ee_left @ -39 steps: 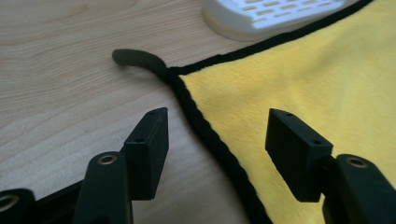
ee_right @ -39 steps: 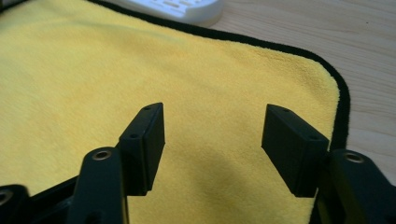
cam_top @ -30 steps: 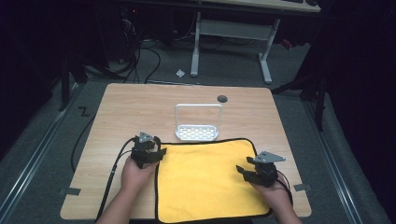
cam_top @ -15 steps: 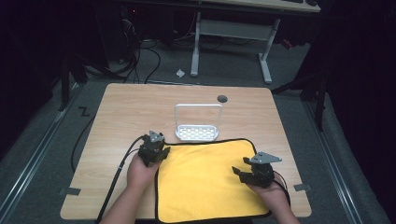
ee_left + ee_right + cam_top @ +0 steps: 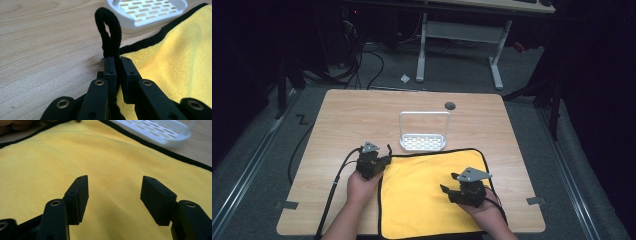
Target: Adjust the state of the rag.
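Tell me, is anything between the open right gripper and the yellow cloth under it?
Nothing visible. The right gripper hangs open directly over bare yellow cloth; the white rack lies beyond the cloth's far edge.

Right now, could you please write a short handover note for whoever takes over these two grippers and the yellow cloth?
Left gripper: jaws have just been closing, now shut on the black-edged yellow microfibre cloth at its far left corner, where the trim bulges up in a loop.
Right gripper: open, above the cloth's right part, gripping nothing.
Cloth lies flat on the wooden table, just in front of the white slotted plastic rack.
Done: corner gripped. Left: probably a right-hand grip, then folding.
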Tool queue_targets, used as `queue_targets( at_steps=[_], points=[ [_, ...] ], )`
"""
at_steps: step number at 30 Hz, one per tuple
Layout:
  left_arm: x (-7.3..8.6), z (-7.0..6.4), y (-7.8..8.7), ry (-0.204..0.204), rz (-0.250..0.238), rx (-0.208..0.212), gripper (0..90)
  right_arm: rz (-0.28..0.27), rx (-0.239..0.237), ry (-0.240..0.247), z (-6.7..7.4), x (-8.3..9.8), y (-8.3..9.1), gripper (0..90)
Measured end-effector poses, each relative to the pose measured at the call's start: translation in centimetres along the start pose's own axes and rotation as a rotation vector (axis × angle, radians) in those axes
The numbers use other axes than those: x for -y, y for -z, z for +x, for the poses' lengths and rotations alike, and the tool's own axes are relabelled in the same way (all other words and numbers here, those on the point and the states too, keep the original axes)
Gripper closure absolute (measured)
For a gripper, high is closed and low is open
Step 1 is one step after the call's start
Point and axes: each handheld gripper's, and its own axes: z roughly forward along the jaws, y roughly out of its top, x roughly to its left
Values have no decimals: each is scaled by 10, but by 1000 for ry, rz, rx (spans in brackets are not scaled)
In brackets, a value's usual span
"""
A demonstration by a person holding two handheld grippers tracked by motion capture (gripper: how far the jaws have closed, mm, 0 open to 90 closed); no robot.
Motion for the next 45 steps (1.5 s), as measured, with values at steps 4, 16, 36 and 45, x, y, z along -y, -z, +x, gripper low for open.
queue_targets(
  at_steps=[4, 16, 36, 45],
  points=[
    [0, 0, 0, -1, -6, -1, 832, -5, -35, 36, 22, -10, -12, 388],
    [1, 2, 1, 25, -12, 13, 830, 13, -122, 113, 87, -39, -50, 361],
    [1, 4, 1, 42, -6, 23, 821, 105, -237, 195, 153, -46, -93, 389],
    [1, 5, 1, 48, -6, 27, 820, 114, -221, 218, 151, -45, -92, 643]
  ],
)
